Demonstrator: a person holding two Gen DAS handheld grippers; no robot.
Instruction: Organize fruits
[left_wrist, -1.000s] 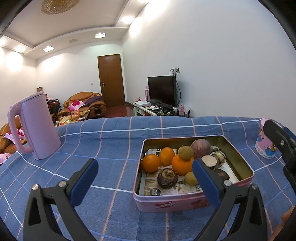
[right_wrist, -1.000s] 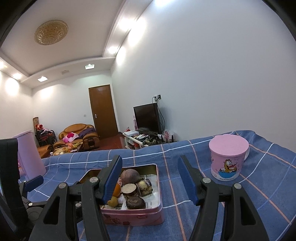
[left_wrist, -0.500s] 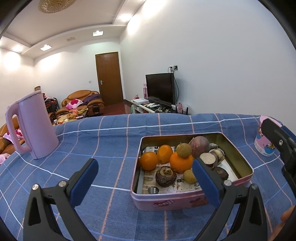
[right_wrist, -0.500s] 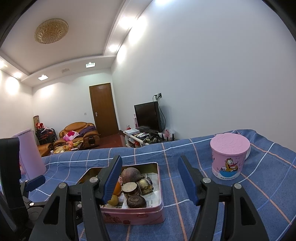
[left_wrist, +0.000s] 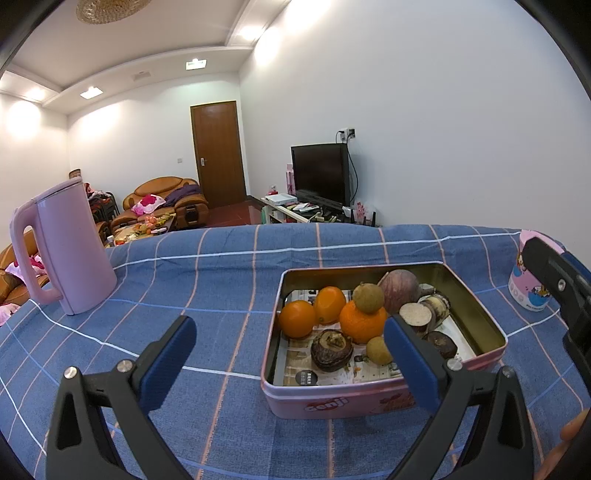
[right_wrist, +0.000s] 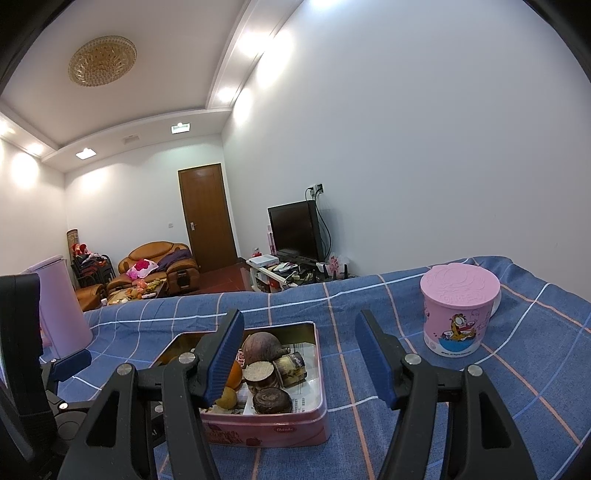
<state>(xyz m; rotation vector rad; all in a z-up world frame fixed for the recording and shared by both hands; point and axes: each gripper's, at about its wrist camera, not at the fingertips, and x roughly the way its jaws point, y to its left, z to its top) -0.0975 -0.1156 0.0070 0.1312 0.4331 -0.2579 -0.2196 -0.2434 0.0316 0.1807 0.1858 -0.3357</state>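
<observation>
A pink tin (left_wrist: 332, 402) stands on the blue checked cloth, a little right of centre in the left wrist view. Inside lie three oranges (left_wrist: 297, 319), a brownish round fruit (left_wrist: 368, 297) on top of them, a purple fruit (left_wrist: 399, 290), a dark wrinkled fruit (left_wrist: 331, 350), a small yellow-green one (left_wrist: 378, 350) and cut pieces (left_wrist: 415, 315). My left gripper (left_wrist: 288, 325) is open just in front of the tin, holding nothing. My right gripper (right_wrist: 300, 317) is open too, near the right end of the tin (right_wrist: 280, 428), with nothing between its fingers.
A tall pink kettle (left_wrist: 70, 243) stands at the table's far left. A pink lidded cup (right_wrist: 458, 314) stands to the right of the tin. Bare cloth (left_wrist: 207, 280) stretches between kettle and tin. The table's far edge drops off to a living room.
</observation>
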